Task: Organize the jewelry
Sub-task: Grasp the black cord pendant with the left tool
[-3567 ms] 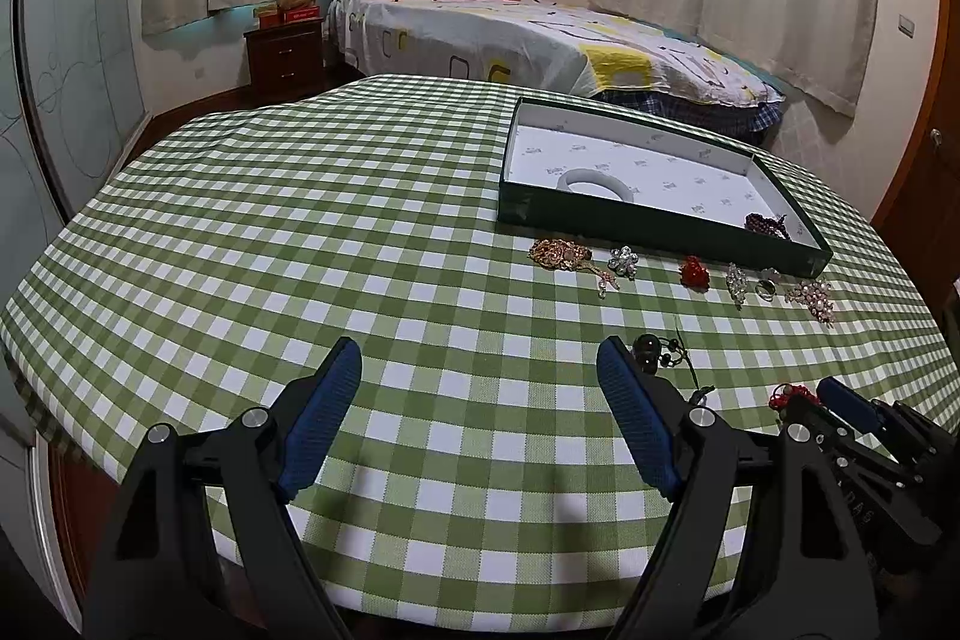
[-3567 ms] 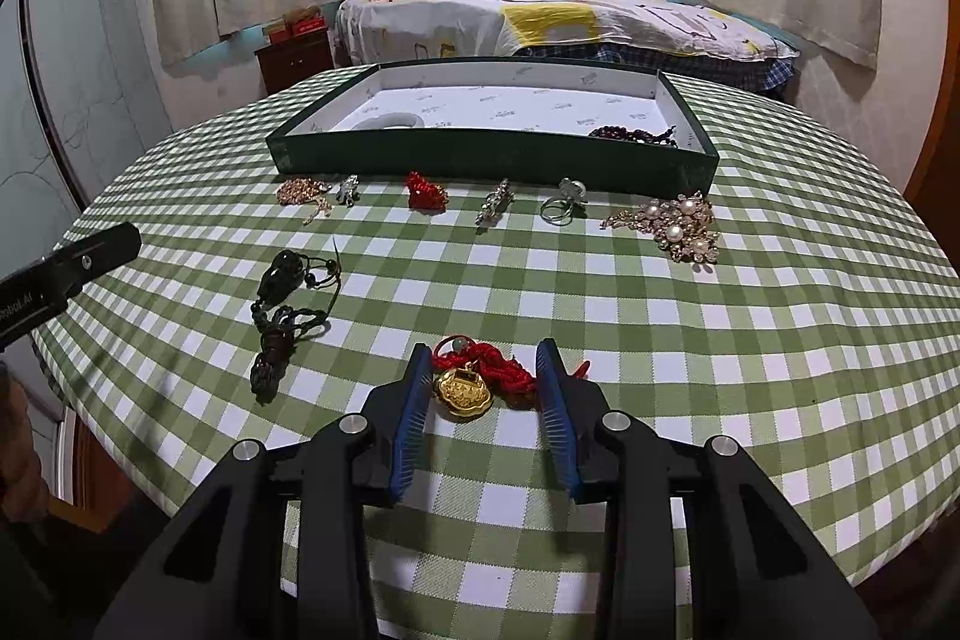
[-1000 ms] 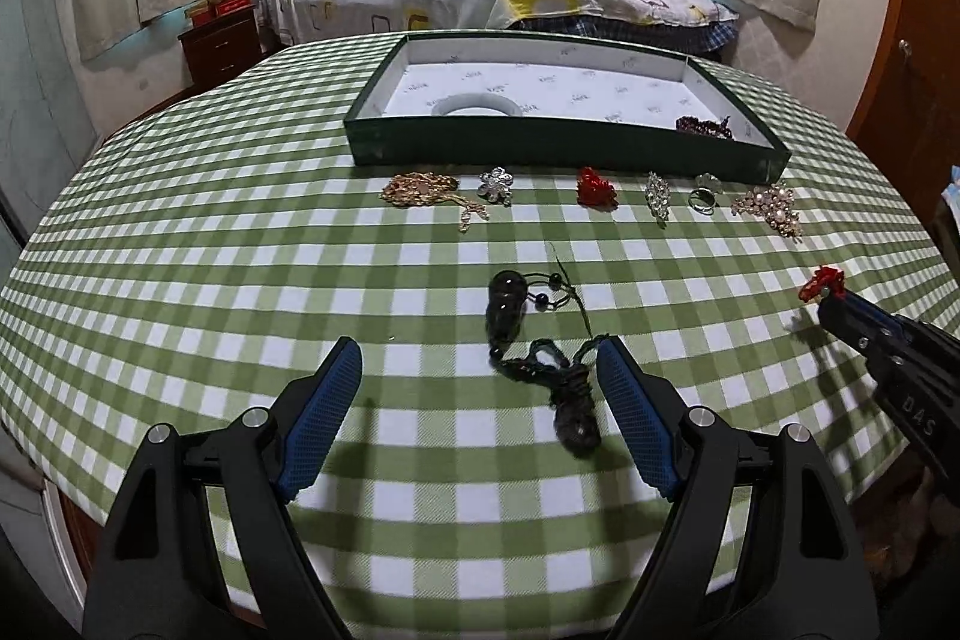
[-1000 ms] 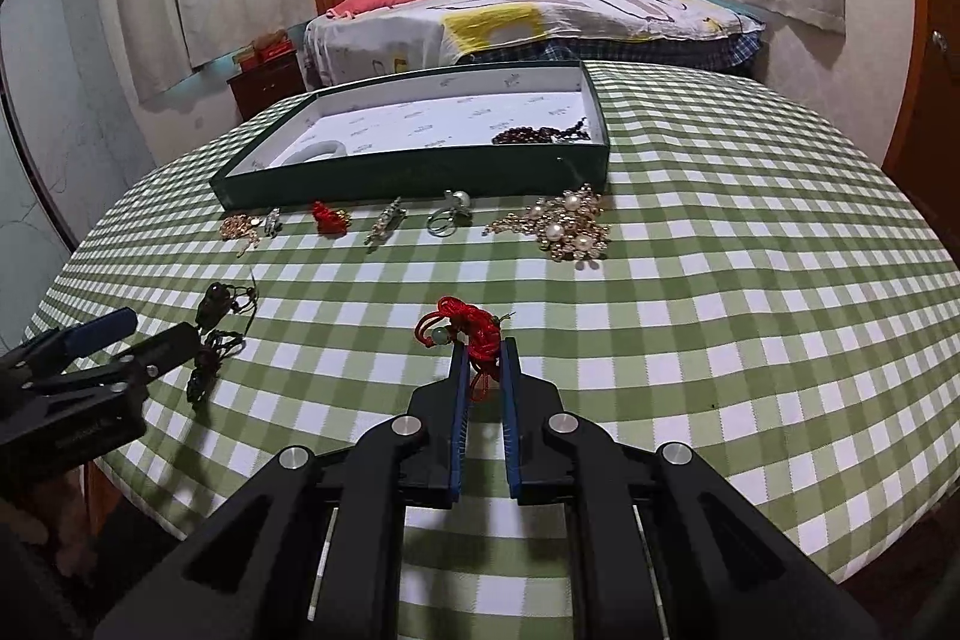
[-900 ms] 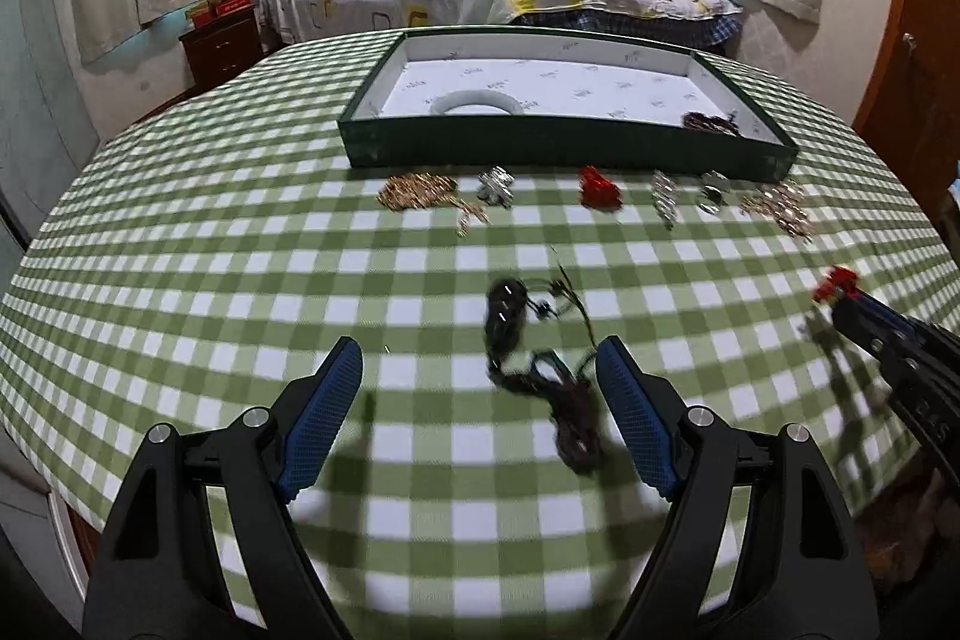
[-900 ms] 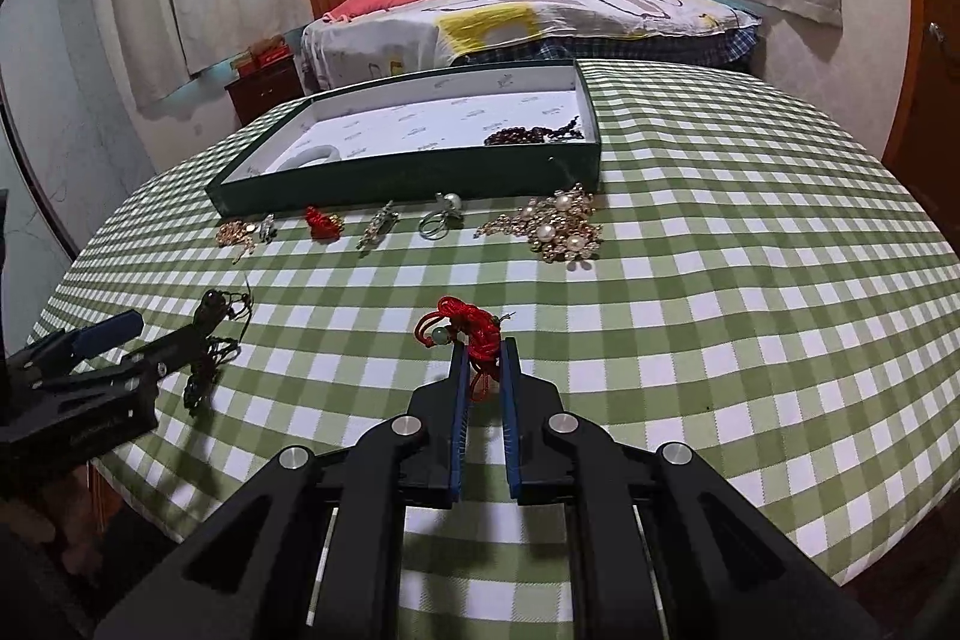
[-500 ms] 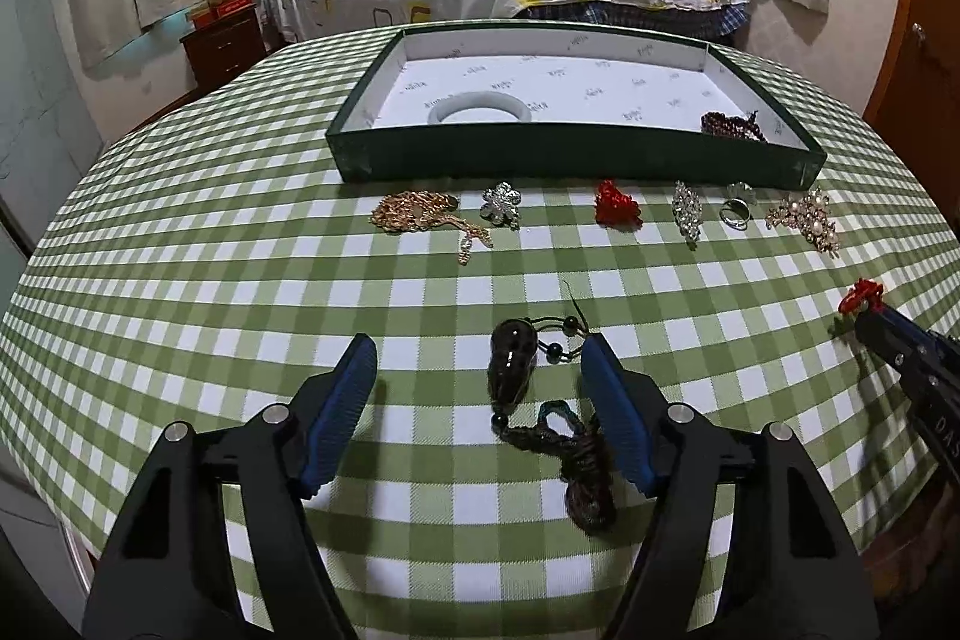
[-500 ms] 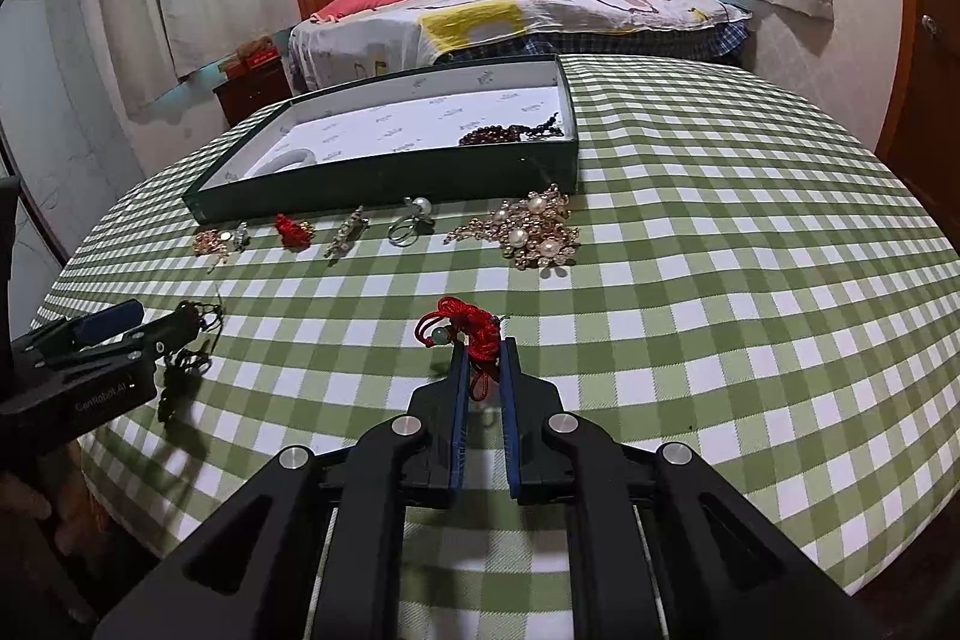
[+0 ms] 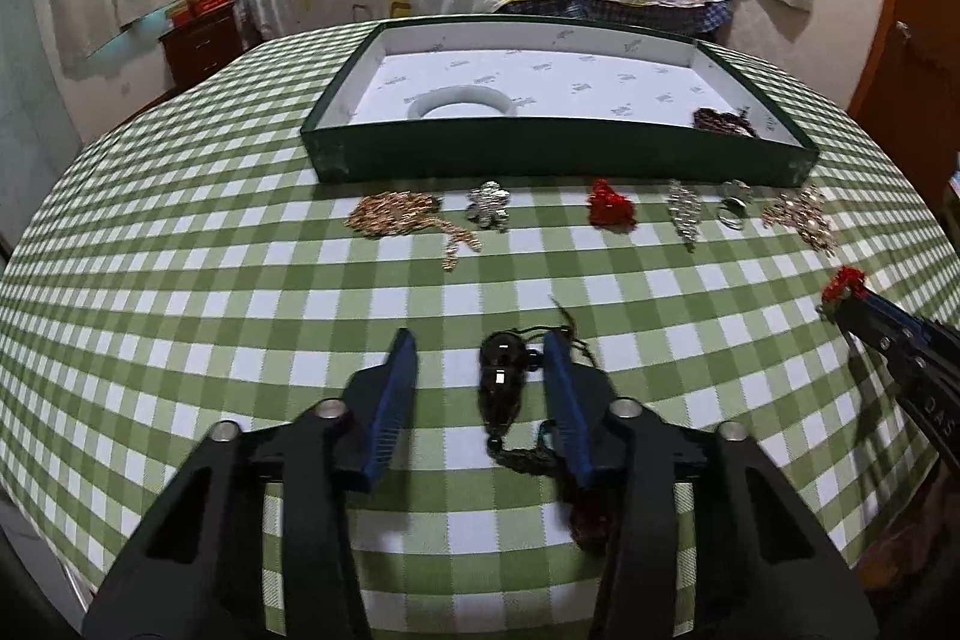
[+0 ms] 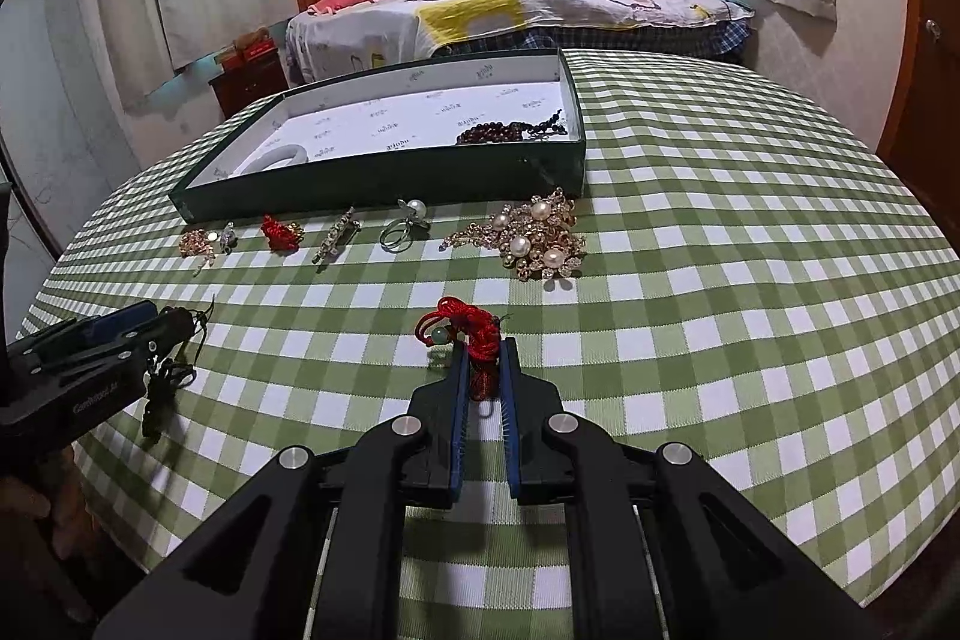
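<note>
Both jaws: right gripper (image 10: 478,347) clamps red cord (image 10: 465,328); left gripper (image 9: 480,361) closing around black pendant (image 9: 501,376).

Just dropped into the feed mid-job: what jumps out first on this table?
The right gripper is shut on a red knotted cord charm, held over the checked tablecloth. The left gripper has just been closing around a dark pendant on its cord, pads not yet pressing. Beyond them a row of loose jewelry, with a pearl brooch at its right end, lies before the green tray.
</note>
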A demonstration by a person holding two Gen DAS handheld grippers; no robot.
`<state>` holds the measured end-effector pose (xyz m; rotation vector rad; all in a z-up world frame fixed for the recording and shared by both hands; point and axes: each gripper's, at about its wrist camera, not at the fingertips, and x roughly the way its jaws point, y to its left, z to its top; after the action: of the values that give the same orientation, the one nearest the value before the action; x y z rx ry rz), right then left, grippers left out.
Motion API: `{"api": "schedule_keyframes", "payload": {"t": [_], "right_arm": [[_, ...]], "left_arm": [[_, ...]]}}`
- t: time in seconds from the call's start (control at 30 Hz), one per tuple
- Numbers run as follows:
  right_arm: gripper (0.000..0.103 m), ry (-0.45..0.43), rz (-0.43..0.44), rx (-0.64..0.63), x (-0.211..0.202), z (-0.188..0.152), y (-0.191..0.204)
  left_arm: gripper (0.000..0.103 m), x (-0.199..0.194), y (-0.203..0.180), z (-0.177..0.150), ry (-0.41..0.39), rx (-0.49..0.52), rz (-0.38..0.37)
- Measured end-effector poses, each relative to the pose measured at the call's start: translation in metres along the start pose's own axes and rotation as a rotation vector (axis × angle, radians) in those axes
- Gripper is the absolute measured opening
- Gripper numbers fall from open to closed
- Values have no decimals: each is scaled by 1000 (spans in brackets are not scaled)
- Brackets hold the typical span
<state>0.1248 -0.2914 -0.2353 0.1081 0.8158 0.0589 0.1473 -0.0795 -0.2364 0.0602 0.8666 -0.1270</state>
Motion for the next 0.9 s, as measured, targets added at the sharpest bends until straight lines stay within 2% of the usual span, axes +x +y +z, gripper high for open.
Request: {"api": "schedule_keyframes", "payload": {"t": [0.1,0.2,0.77,0.9], "right_arm": [[11,0,0,0,0,0,0],[11,-1,-2,-2,0,1,0],[11,-14,2,4,-1,1,0],[11,-33,2,5,-5,2,0]], "left_arm": [[22,-1,-5,-1,-5,17,-22],[17,-2,-9,-2,-9,31,-28],[17,-3,-7,-4,-40,19,-42],[17,-9,-2,-3,-70,4,-37]]}}
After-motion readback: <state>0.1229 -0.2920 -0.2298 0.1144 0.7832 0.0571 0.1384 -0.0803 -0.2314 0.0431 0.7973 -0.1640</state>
